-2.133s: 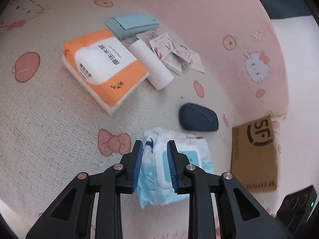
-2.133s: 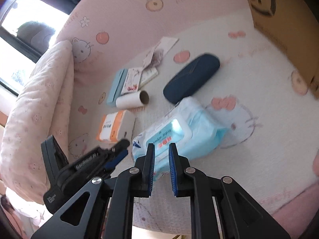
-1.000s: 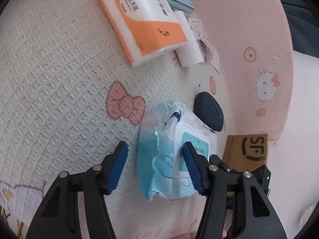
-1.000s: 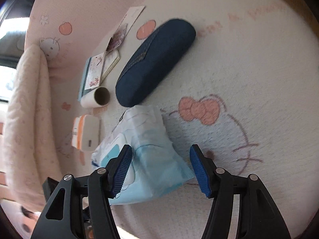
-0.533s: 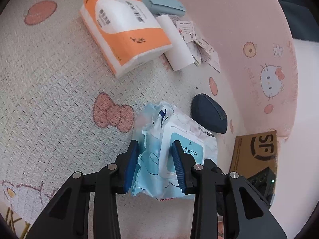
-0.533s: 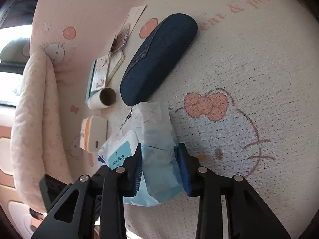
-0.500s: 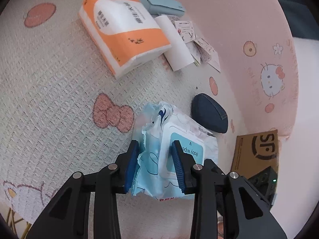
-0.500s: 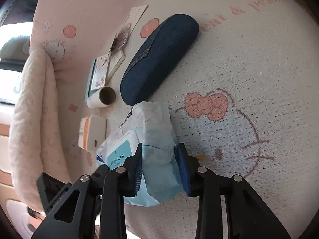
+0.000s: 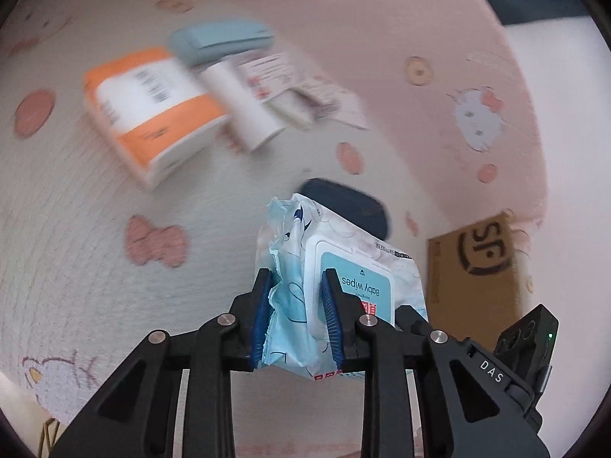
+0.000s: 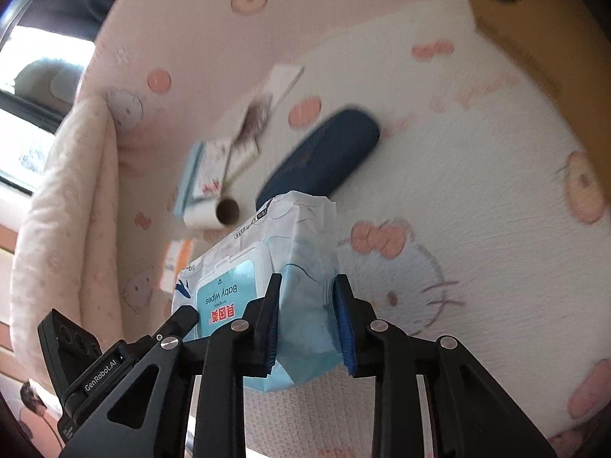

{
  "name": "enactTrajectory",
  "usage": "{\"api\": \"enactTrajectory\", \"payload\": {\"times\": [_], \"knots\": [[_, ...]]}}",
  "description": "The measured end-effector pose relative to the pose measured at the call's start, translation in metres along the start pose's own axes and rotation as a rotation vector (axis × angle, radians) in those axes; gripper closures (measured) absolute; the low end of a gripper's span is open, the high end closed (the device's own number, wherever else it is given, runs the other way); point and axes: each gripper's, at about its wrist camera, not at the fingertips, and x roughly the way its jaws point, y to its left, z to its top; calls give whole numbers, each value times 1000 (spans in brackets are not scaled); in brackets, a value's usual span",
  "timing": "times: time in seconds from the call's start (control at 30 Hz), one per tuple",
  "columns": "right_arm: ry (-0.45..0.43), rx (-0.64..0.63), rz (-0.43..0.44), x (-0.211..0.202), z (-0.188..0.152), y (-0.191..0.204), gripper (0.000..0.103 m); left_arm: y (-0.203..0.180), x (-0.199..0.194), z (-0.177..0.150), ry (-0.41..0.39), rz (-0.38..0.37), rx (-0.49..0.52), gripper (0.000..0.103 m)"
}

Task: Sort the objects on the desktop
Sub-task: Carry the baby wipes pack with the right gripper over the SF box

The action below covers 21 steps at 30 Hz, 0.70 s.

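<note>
A light blue pack of baby wipes (image 9: pixel 362 252) hangs above the pink cartoon-print mat (image 9: pixel 76 206), held from both ends. My left gripper (image 9: pixel 294 278) has its blue pads pressed into the crumpled end of the pack, and its jaws are closing. My right gripper (image 10: pixel 308 282) squeezes the opposite end of the wipes pack (image 10: pixel 244 263), its jaws closing too. The left gripper's fingers (image 10: pixel 183 315) show at the pack's far end in the right wrist view.
On the mat lie an orange-and-white tissue pack (image 9: pixel 152 114), a white paper roll (image 9: pixel 244 110), a light blue case (image 9: pixel 221 42), loose cards (image 9: pixel 305 91) and a dark blue glasses case (image 10: pixel 320 156). A cardboard box (image 9: pixel 473 267) stands at the mat's edge, and a raised pink rim (image 9: pixel 420 38) lies beyond.
Both grippers narrowed from wide apart to pinching the ends of the wipes pack. They then rose with it, so the mat and its objects look farther away.
</note>
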Motion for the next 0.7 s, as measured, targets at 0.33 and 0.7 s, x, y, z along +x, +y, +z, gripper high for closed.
{"api": "enactTrajectory", "payload": {"times": [0.33,0.7], "knots": [[-123,-31,-22,-78,48,-9,80,-93,-1,-8,-56,-76,60,74],[-225,-46,-38,-165,107,-35,80,-194,11,-16,-78,-160,111,74]]}}
